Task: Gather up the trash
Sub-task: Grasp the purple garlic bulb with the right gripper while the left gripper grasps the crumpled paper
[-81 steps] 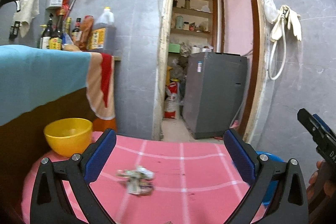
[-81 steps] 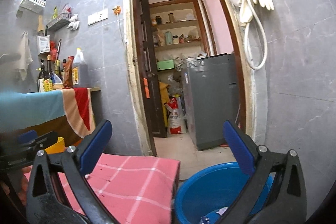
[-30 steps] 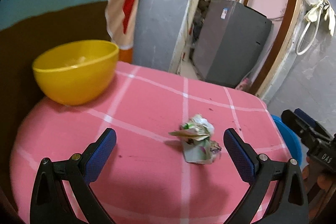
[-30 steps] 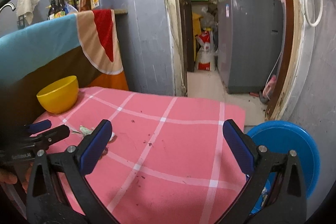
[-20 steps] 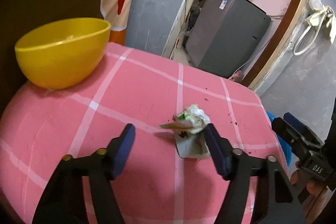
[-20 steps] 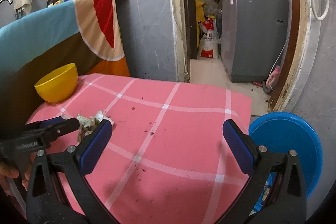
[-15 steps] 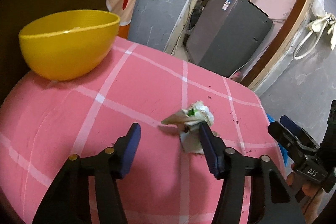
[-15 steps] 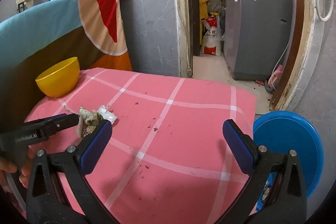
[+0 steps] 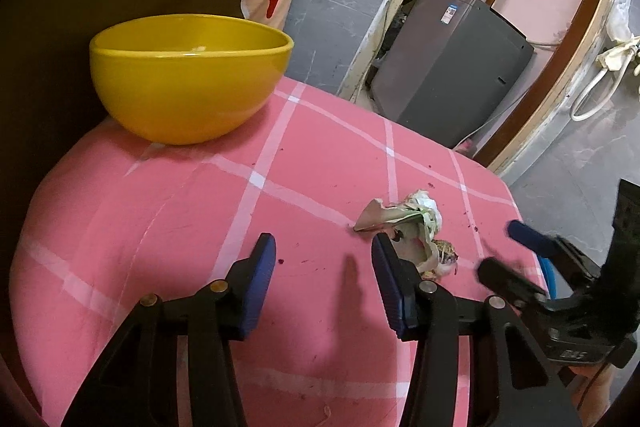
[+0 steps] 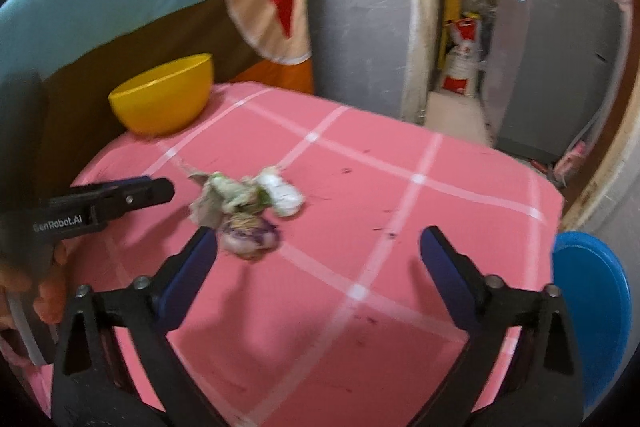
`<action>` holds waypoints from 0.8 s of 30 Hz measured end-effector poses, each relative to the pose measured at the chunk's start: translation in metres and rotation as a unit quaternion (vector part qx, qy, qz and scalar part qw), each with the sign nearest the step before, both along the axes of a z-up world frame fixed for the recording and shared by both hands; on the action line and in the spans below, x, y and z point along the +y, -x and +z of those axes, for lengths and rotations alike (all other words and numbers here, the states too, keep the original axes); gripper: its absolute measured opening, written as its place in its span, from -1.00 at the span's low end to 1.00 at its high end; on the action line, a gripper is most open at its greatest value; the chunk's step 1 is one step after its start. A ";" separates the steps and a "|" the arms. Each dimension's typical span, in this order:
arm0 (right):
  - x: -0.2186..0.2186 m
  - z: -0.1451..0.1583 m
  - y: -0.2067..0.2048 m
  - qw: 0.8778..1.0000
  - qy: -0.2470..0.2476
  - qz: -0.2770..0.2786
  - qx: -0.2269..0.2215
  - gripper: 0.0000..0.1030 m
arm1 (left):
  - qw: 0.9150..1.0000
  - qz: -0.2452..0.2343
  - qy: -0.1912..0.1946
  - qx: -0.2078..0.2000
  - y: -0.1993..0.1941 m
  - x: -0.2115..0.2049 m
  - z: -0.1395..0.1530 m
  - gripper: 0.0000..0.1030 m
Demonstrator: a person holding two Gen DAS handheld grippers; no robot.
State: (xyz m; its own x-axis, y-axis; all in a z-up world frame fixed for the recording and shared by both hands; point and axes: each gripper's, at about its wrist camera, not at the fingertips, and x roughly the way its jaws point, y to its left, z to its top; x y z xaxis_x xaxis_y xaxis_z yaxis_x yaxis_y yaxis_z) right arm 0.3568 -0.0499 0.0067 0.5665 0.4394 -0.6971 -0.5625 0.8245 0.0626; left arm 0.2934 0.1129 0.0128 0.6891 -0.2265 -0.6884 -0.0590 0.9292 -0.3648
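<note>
Crumpled trash (image 9: 412, 231) lay on pink checked tablecloth (image 9: 160, 219), near yellow bowl (image 9: 188, 75); left gripper (image 9: 324, 287) jaws closing, nothing between them, trash just outside its right finger; right gripper (image 10: 320, 267) wide, empty

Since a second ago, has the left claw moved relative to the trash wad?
Yes. The left claw now sits left of the trash wad, which lies outside its right finger; earlier the wad lay between the fingers. Its jaws are closing on nothing.

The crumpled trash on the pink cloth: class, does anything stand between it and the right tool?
Nothing visible does. The crumpled trash lies on bare pink cloth just ahead of the right tool; the yellow bowl sits well behind.
</note>
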 end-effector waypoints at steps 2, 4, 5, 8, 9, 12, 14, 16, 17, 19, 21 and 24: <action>0.009 -0.003 -0.001 1.000 0.007 0.014 0.012 0.77 | 1.000 -0.001 0.000 -0.001 0.002 0.001 0.000 -0.15; 0.015 -0.007 -0.003 0.999 0.013 0.025 0.025 0.64 | 1.000 -0.001 -0.003 -0.001 0.003 -0.002 -0.001 -0.15; 0.018 -0.009 -0.004 0.999 0.013 0.035 0.033 0.58 | 1.000 -0.002 -0.003 -0.001 0.002 -0.002 -0.001 -0.15; 0.025 -0.012 -0.006 0.998 0.014 0.046 0.048 0.41 | 1.000 -0.005 -0.001 -0.001 0.001 -0.003 -0.001 -0.15; 0.027 -0.013 -0.007 0.997 0.014 0.051 0.055 0.31 | 1.000 -0.006 -0.001 -0.001 0.001 -0.004 -0.001 -0.15; 0.029 -0.016 -0.008 0.995 0.008 0.063 0.071 0.04 | 1.000 -0.009 0.001 0.000 0.000 -0.005 -0.001 -0.15; 0.029 -0.016 -0.006 0.995 -0.003 0.072 0.075 -0.12 | 1.000 -0.013 0.001 0.000 0.000 -0.006 -0.001 -0.15; 0.029 -0.016 -0.005 0.995 -0.003 0.071 0.072 -0.12 | 1.000 -0.018 -0.002 0.000 0.000 -0.009 0.000 -0.15; 0.028 -0.016 -0.004 0.995 -0.004 0.072 0.072 -0.13 | 1.000 -0.021 -0.002 0.001 0.000 -0.010 0.000 -0.15; 0.025 -0.016 -0.003 0.995 -0.004 0.070 0.070 -0.13 | 1.000 -0.030 -0.002 0.001 0.000 -0.014 -0.001 -0.15; 0.021 -0.014 0.000 0.996 -0.001 0.067 0.062 -0.13 | 0.999 -0.040 -0.005 0.001 0.001 -0.019 -0.001 -0.15; 0.010 -0.011 0.004 0.997 0.011 0.058 0.046 -0.13 | 0.998 -0.061 -0.014 -0.001 0.003 -0.029 -0.002 -0.14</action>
State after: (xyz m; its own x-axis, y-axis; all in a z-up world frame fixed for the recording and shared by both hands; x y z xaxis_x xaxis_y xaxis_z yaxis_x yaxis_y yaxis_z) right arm 0.3526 -0.0401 -0.0045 0.4457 0.4824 -0.7541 -0.6475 0.7554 0.1006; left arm 0.2907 0.0840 0.0108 0.6589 -0.2886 -0.6947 0.0552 0.9395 -0.3379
